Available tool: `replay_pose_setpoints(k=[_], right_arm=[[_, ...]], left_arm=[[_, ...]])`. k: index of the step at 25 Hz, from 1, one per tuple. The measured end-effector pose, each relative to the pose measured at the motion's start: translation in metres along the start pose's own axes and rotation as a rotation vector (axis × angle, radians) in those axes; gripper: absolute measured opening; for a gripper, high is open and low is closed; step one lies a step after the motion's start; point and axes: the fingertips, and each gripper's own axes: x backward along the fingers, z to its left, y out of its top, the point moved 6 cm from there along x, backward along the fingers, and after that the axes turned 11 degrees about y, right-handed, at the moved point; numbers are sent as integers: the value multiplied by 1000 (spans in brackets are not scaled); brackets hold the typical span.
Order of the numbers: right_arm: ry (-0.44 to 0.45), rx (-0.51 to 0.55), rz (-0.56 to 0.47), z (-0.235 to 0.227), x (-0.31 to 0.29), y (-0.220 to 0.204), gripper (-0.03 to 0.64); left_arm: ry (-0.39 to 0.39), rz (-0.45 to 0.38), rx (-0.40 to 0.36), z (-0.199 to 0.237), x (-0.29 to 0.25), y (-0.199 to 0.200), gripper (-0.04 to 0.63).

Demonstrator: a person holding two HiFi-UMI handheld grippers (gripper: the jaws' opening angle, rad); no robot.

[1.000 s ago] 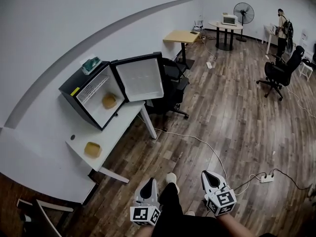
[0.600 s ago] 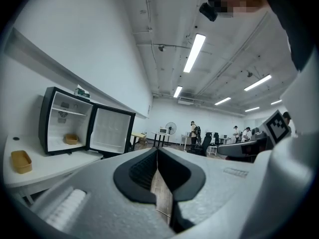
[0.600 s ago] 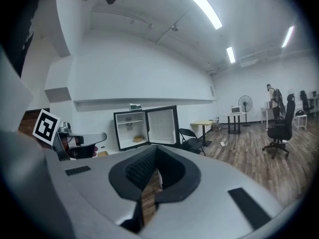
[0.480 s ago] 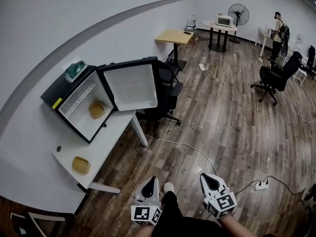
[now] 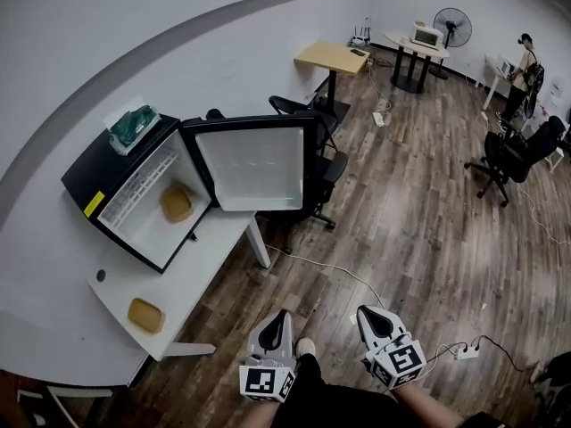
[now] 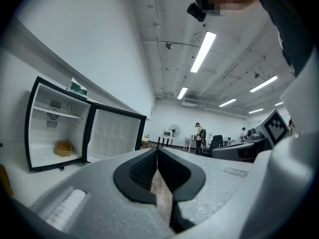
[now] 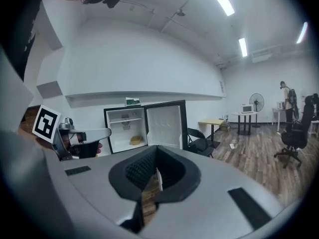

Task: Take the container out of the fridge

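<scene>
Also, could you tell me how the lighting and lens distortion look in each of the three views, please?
Head view: strong fisheye bends the white wall into an arc; light is even, the open black mini fridge sharp. Left gripper view: dark round vignette, the long ceiling strip light blown out. Right gripper view: same vignette, fridge small but clear.

Bright, even light from ceiling strip lamps (image 6: 202, 52), soft shadows, strong fisheye bending and dark vignetted corners.

container (image 5: 176, 205) in fridge (image 5: 107, 159) | fridge on table (image 5: 207, 250) | chair (image 5: 327, 166) right of fridge
</scene>
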Motion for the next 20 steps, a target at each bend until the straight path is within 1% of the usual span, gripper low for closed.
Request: replay_pose_setpoints(k=[3,7,10,12,15,18,20], right_arm=[[10,27,21,-13,-30,10,2],[20,60,21,-28,-77,32,2],[52,76,8,-27,-111,42,2],[73,79,10,-23,-128,43,2],[97,72,38,-20,-145,40,2],[99,71,54,-22,-153,43,2],[100,74,50,-25,-163,45,2]], left_arm=[[9,24,13,21,-26,1,15],[20,15,17,49,-59,6,15],[10,8,-7,64,-79,7,15],[9,5,-1,72,-89,8,15],[20,9,14,85,-100,10,15],[29,16,14,96,-100,14,15],[60,16,18,106,-95,15,14]])
